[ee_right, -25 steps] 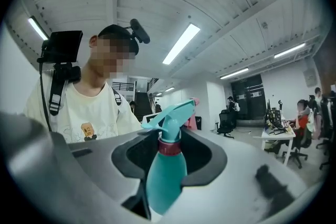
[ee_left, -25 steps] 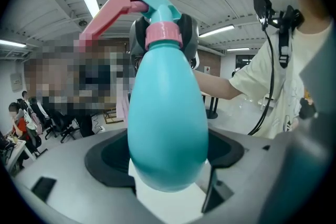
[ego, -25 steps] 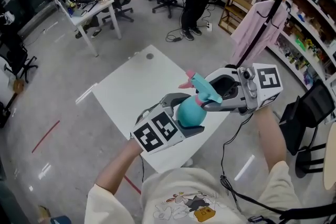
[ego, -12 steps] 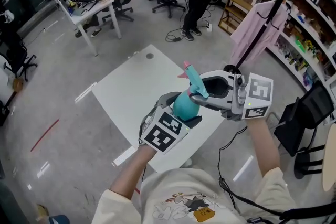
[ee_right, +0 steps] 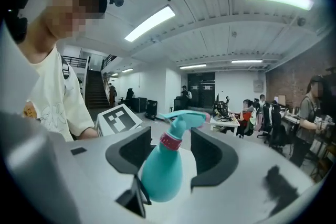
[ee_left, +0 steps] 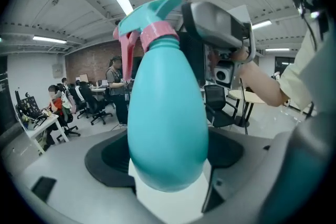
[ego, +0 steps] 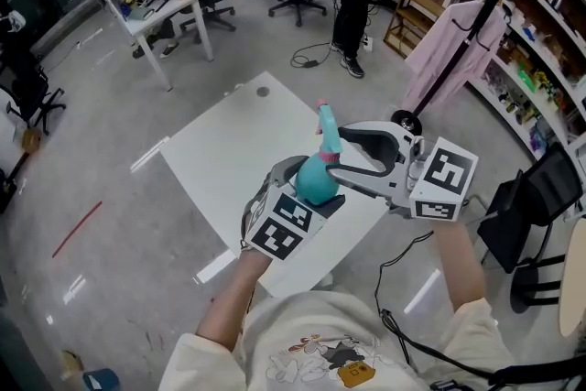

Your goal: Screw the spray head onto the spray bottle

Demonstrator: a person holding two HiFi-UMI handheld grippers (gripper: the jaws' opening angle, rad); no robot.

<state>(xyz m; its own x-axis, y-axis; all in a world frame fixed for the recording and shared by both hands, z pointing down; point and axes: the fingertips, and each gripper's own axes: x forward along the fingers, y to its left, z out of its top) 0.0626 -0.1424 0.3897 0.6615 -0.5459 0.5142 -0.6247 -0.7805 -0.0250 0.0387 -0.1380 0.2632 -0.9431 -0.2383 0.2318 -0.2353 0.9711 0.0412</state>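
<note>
Head (ego: 327,128) looks screwed onto the bottle (ego: 314,180) that the left tongs (ee_left: 167,157) clamp; right tongs (ee_right: 170,152), just opened, straddle its neck without touching.

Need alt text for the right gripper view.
A teal plastic spray bottle, its teal spray head on over a pink collar, stands between the right gripper's dark jaws, which have just been opening and stand clear of its neck. Behind: a square-marker cube and a person in a pale T-shirt.

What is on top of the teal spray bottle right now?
A teal spray head with a pink collar sits on the bottle's neck. The collar covers the threads, so tightness cannot be seen.
</note>
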